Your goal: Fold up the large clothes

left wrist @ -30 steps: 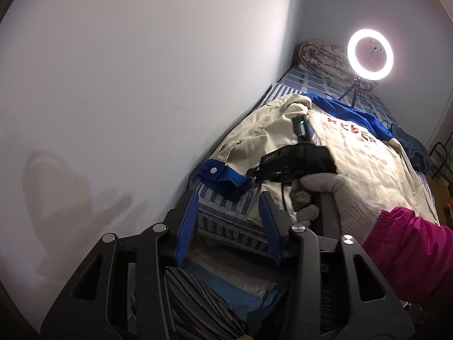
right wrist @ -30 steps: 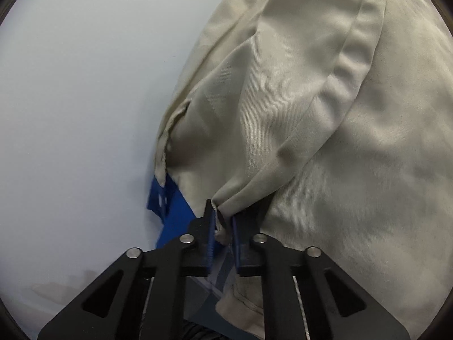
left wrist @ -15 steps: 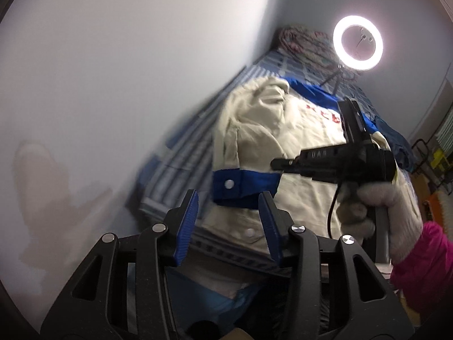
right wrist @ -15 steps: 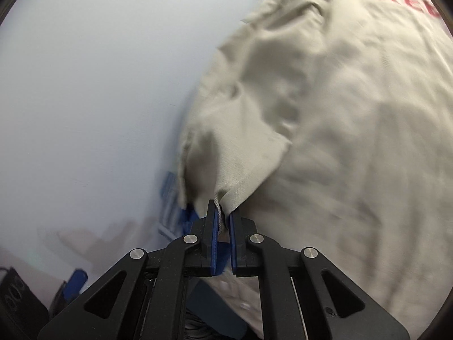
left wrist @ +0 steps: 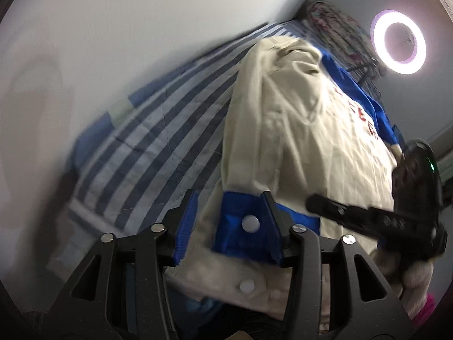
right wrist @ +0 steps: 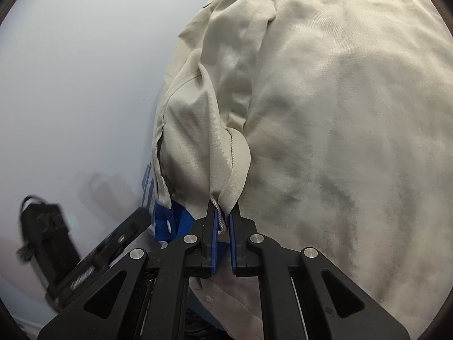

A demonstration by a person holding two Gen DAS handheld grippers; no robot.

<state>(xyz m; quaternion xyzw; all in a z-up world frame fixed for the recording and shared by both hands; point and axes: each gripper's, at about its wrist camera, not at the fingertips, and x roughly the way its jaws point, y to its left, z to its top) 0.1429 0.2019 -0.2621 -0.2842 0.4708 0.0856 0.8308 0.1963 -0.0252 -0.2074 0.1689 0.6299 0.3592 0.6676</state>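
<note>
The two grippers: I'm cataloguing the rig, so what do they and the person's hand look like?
Both the left gripper and the right gripper have black cut-out linkage arms with silver rivets and ribbed blue pads. The right hand wears a pale knit glove and a magenta sleeve.

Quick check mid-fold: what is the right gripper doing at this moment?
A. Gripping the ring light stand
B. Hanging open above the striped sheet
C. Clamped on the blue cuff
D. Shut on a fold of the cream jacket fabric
D: in the right wrist view the right gripper has its blue pads nearly together, pinching a bunched fold of the cream jacket; the blue cuff lies off to one side, outside its jaws.
</note>
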